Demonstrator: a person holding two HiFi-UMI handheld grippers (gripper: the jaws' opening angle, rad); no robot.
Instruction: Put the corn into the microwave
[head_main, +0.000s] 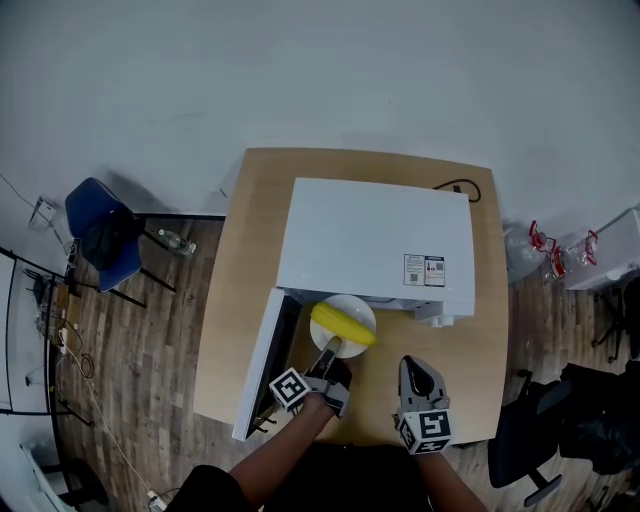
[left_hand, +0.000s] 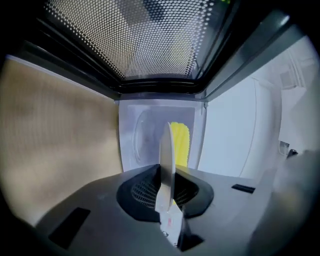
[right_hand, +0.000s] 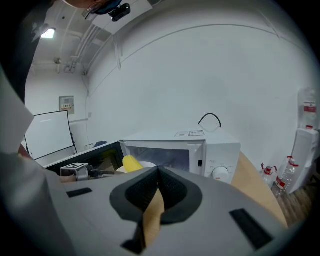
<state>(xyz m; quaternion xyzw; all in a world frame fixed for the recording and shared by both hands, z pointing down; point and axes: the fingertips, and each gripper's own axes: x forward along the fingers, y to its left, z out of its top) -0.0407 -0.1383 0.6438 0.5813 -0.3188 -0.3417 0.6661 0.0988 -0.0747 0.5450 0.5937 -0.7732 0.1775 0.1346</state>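
Left gripper (head_main: 333, 350) clamped on near rim of plate (head_main: 345, 300) — corn (head_main: 343, 326) lying on it, just in front of open microwave (head_main: 375, 240). Right gripper (head_main: 415, 365) — jaws together, empty, near right.

The print on the label (head_main: 424, 270) atop the microwave (head_main: 375, 240) is too small to read, and in the head view the housing hides the cavity. In the left gripper view the plate (left_hand: 166, 160), seen edge-on, covers part of the corn (left_hand: 181, 142), leaving only a yellow strip. The door (left_hand: 135, 40) is cut off by the top edge. In the right gripper view the right claw (right_hand: 157, 172) blocks most of the plate. The left forearm (head_main: 270, 450) runs off the bottom of the head view.
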